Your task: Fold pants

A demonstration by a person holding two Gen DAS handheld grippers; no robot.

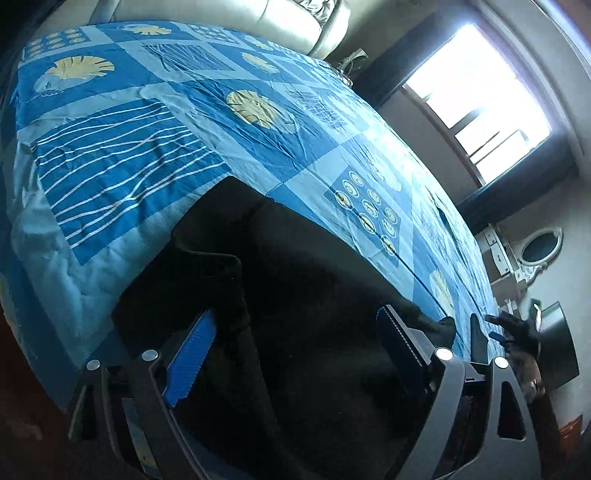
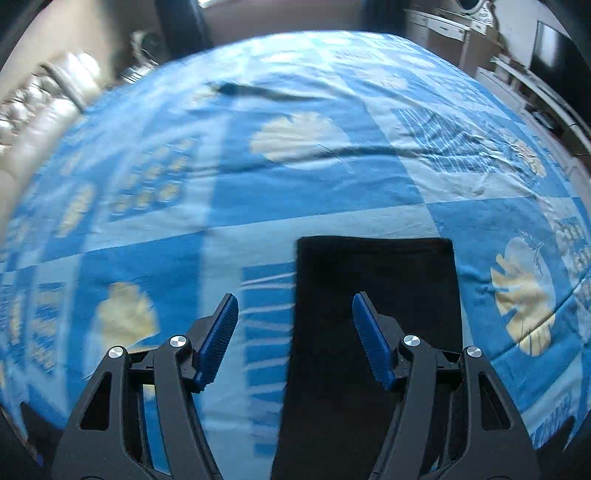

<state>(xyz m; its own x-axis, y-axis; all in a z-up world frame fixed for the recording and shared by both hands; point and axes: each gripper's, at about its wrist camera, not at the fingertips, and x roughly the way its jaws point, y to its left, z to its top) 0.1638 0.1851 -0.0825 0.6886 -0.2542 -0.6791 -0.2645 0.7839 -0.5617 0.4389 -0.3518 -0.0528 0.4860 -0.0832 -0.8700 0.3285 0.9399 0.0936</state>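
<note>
Bed under a blue patchwork bedspread [image 1: 155,122] with cream leaf prints; cream tufted leather headboard [image 1: 295,22] along its far edge; bright daylight window [image 1: 476,96] between dark curtains; white ornate dresser with oval mirror [image 1: 541,249]; black flat television [image 2: 561,62] on a low white cabinet

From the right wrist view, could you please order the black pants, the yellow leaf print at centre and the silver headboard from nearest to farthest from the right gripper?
1. black pants, just beneath the right gripper.
2. yellow leaf print, mid-bed ahead.
3. silver headboard, far left edge.
</note>
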